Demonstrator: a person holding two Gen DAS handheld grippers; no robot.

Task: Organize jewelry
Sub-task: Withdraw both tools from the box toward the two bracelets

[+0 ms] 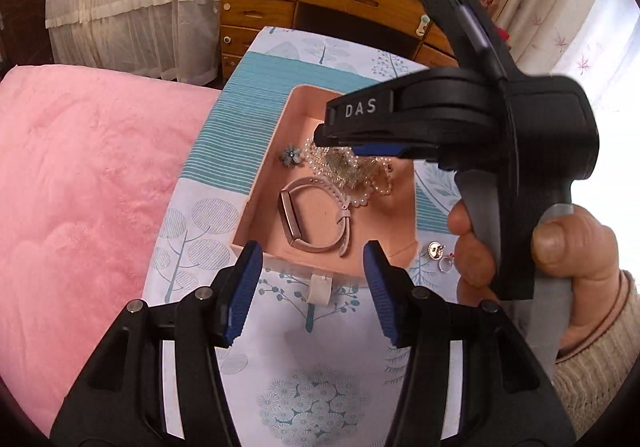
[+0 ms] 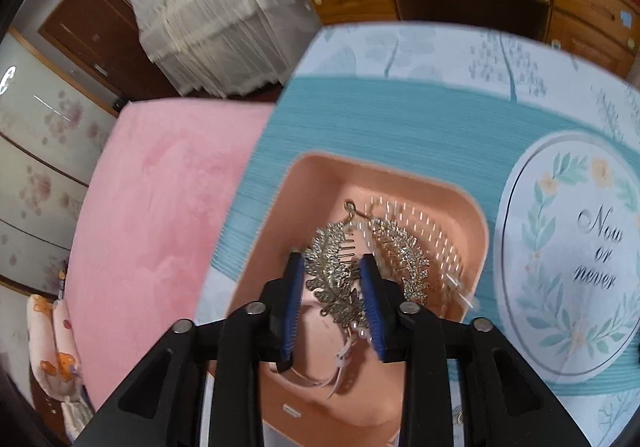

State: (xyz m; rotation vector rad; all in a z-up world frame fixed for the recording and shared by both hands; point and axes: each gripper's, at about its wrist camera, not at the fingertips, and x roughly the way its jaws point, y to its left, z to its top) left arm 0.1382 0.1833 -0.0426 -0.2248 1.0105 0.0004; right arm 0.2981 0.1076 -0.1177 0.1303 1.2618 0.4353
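Jewelry lies heaped in a peach tray point(image 1: 276, 183) at centre frame on the patterned surface point(image 1: 280, 367) — a pale watch point(image 1: 316, 221), pearl strands point(image 1: 368, 191) and a blue flower brooch point(image 1: 291, 156). The right claw point(image 2: 330, 297) hangs over the tray, its blue pads apart on either side of a gold leaf hair comb point(image 2: 334, 279); whether they grip it cannot be told. The left claw point(image 1: 314, 289) stands wide apart at lower frame. Two small pieces — one a ring point(image 1: 445, 266) — lie outside the tray, lower right.

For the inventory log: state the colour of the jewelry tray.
Peach-pink tray, clearest in the right wrist view.
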